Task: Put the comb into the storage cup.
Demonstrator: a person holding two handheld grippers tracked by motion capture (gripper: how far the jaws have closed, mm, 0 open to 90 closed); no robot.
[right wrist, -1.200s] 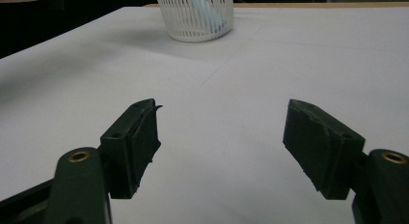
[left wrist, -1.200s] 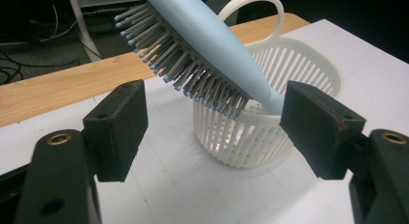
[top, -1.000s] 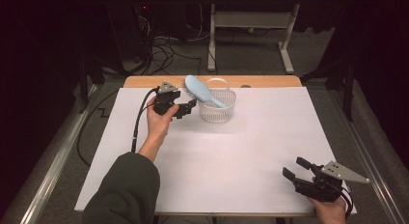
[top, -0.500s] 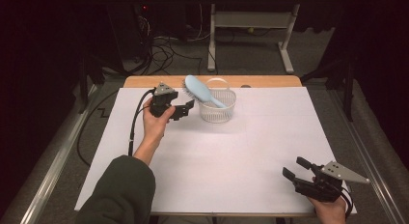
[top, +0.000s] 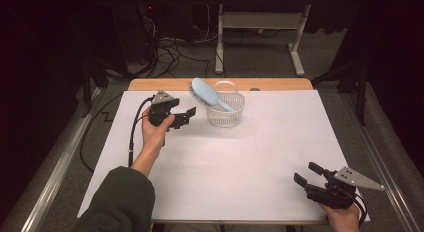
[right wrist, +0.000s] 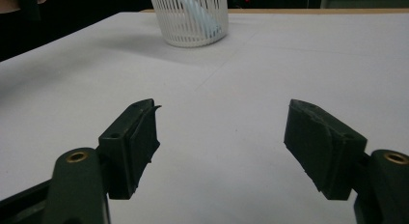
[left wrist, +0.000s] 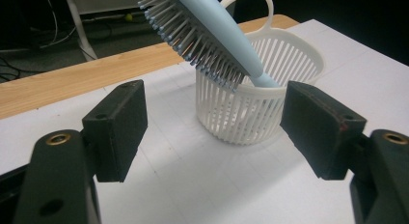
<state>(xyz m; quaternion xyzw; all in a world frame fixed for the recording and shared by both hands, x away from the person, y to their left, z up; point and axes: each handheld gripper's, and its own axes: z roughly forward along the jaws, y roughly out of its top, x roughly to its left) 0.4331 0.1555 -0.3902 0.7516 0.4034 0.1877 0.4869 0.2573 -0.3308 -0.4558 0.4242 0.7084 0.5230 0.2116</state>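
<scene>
You are holding the left gripper (top: 182,118) near the tabletop's (top: 250,162) far edge, jaws standing wide and empty, just beside the white basket (top: 226,112). The light-blue hairbrush (top: 207,94) is leaning handle-down inside that basket. Your right gripper (top: 309,175) is resting at the near right corner, jaws spread, gripping nothing.

One hairbrush (top: 206,93), one white basket (top: 226,115), two hand-held grippers.
</scene>
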